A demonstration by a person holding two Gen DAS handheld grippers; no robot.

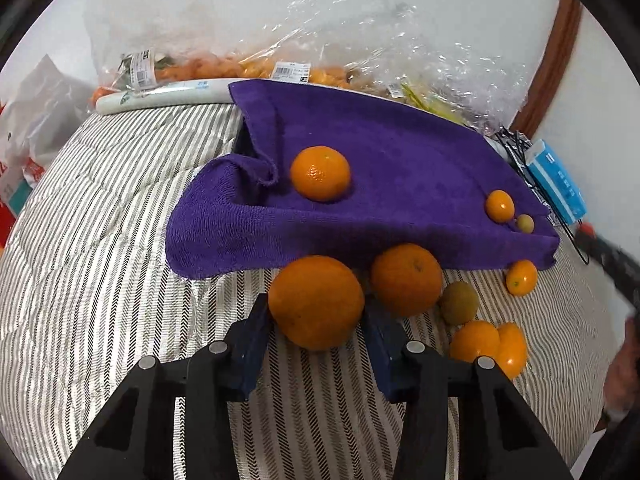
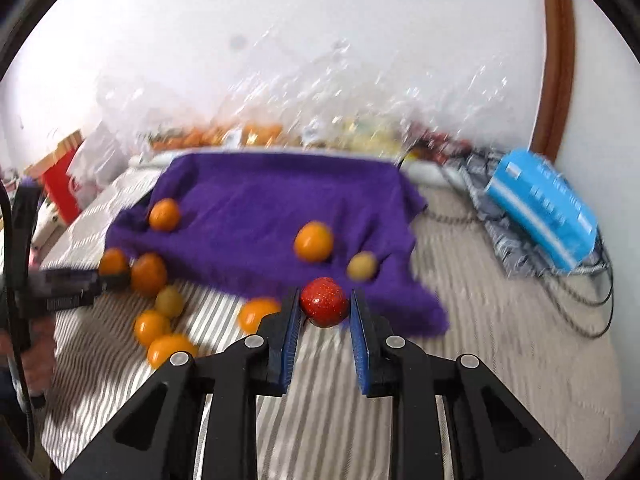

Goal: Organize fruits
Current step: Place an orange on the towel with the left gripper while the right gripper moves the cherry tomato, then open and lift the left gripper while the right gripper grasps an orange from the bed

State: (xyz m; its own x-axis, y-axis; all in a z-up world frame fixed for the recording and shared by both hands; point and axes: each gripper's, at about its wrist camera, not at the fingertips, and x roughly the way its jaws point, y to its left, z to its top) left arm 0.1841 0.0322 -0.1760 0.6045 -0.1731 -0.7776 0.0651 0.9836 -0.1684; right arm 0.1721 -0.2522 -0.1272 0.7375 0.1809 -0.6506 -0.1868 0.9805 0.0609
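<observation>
A large orange sits between the fingers of my left gripper on the striped bedcover; the jaws touch both its sides. A second orange, a green-brown fruit and small orange fruits lie to its right. A purple towel holds another orange and two small fruits. My right gripper holds a red strawberry between its blue pads, over the towel's front edge. The right wrist view is blurred.
Clear plastic bags of fruit stand behind the towel by the white wall. A blue box and black cables lie at the right. A white bag and red packaging are at the left.
</observation>
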